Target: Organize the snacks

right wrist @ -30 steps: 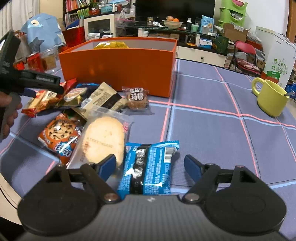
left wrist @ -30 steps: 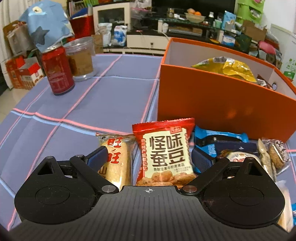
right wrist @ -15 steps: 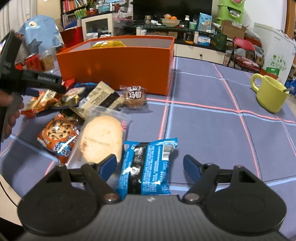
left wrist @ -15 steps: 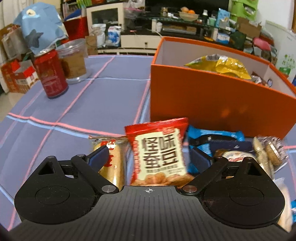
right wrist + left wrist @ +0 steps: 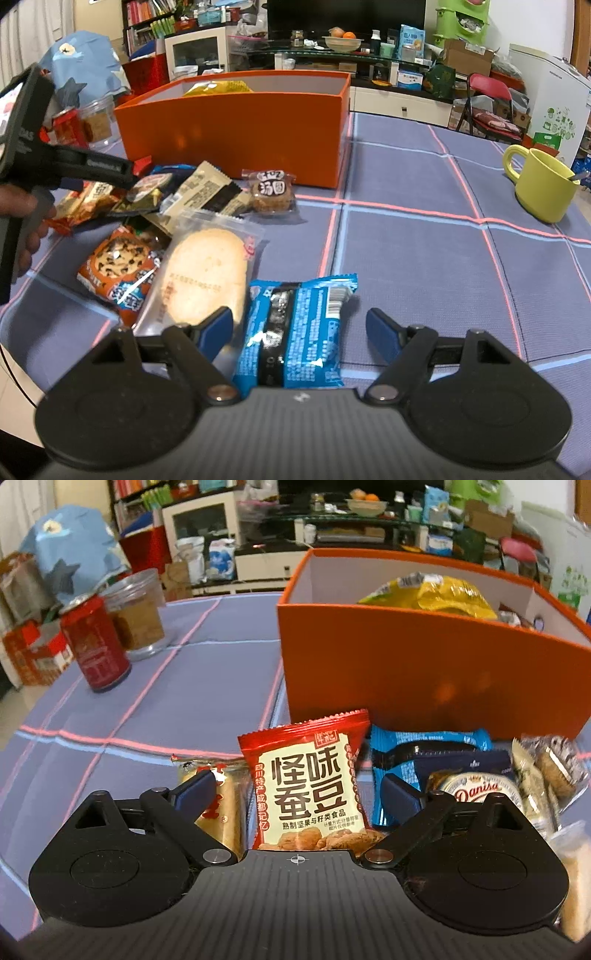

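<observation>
While upright, red bean packet, long axis vertical, between spread left hand-held gripper

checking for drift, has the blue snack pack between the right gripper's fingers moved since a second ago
No. The blue snack pack lies in the same spot beside the round rice cracker, on the same pink cloth line, untouched by the right gripper.

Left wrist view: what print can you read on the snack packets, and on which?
"怪味蚕豆", with "四川特产成都记忆" down its side: red packet between the open left tool fingers.
"Danisa": round-label dark blue packet.
Blue wrapper, red can: print too blurred.
</observation>
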Demonstrator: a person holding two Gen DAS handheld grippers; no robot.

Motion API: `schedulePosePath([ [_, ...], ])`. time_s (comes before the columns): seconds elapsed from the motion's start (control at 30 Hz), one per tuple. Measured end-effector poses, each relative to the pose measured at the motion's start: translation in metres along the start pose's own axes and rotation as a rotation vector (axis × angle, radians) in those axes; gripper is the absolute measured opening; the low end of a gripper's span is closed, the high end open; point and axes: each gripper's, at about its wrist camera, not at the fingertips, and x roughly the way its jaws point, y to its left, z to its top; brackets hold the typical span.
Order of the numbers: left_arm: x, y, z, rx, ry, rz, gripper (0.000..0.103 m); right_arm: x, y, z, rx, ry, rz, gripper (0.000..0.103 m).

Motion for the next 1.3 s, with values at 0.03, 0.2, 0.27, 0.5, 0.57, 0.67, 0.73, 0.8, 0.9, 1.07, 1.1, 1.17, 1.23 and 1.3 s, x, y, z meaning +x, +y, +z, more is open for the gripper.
schedulePosePath([
  [0.03, 0.001, -0.002, -0.001, 0.010, -0.001, 0.009, 0.073, 0.000, 0.000, 0.000, 0.000, 0.000, 0.000, 0.079],
  [0.2, 0.000, -0.009, -0.004, 0.046, -0.015, 0.057, 0.049, -0.001, 0.002, -0.001, -0.005, -0.003, -0.004, 0.080],
  [0.27, 0.001, -0.014, -0.005, 0.052, -0.020, 0.076, 0.050, -0.001, 0.003, -0.002, -0.012, -0.005, -0.005, 0.080],
  [0.5, 0.006, -0.022, -0.002, 0.002, 0.014, 0.062, 0.051, -0.003, 0.003, -0.001, -0.016, -0.006, 0.005, 0.080],
  [0.57, 0.008, -0.017, -0.002, -0.040, 0.032, 0.049, 0.055, -0.003, 0.005, -0.001, -0.027, -0.011, 0.004, 0.080],
  [0.67, 0.011, -0.007, -0.003, -0.073, 0.045, 0.036, 0.060, -0.003, 0.008, -0.001, -0.034, -0.015, -0.004, 0.081],
  [0.73, 0.012, 0.000, -0.005, -0.082, 0.043, 0.037, 0.065, -0.003, 0.010, -0.001, -0.035, -0.014, -0.008, 0.078],
  [0.8, 0.014, 0.009, -0.004, -0.125, 0.059, 0.008, 0.062, -0.003, 0.011, 0.000, -0.033, -0.010, -0.003, 0.074],
  [0.9, 0.014, 0.015, -0.003, -0.130, 0.057, -0.003, 0.057, -0.003, 0.009, -0.001, -0.020, -0.008, 0.015, 0.072],
  [1.07, 0.011, 0.023, 0.001, -0.132, 0.051, -0.028, 0.027, -0.002, 0.002, 0.000, 0.022, -0.006, 0.023, 0.068],
  [1.1, 0.010, 0.026, 0.001, -0.141, 0.052, -0.037, 0.027, -0.002, 0.000, 0.001, 0.023, -0.009, 0.024, 0.068],
  [1.17, 0.007, 0.031, -0.001, -0.147, 0.057, -0.060, 0.026, -0.002, -0.001, 0.001, 0.028, -0.010, 0.025, 0.068],
  [1.23, 0.008, 0.032, -0.003, -0.125, 0.056, -0.070, 0.025, -0.001, -0.002, 0.001, 0.025, -0.003, 0.025, 0.068],
  [1.3, 0.009, 0.032, -0.003, -0.115, 0.050, -0.074, 0.025, 0.001, -0.003, 0.001, 0.030, 0.006, 0.029, 0.069],
])
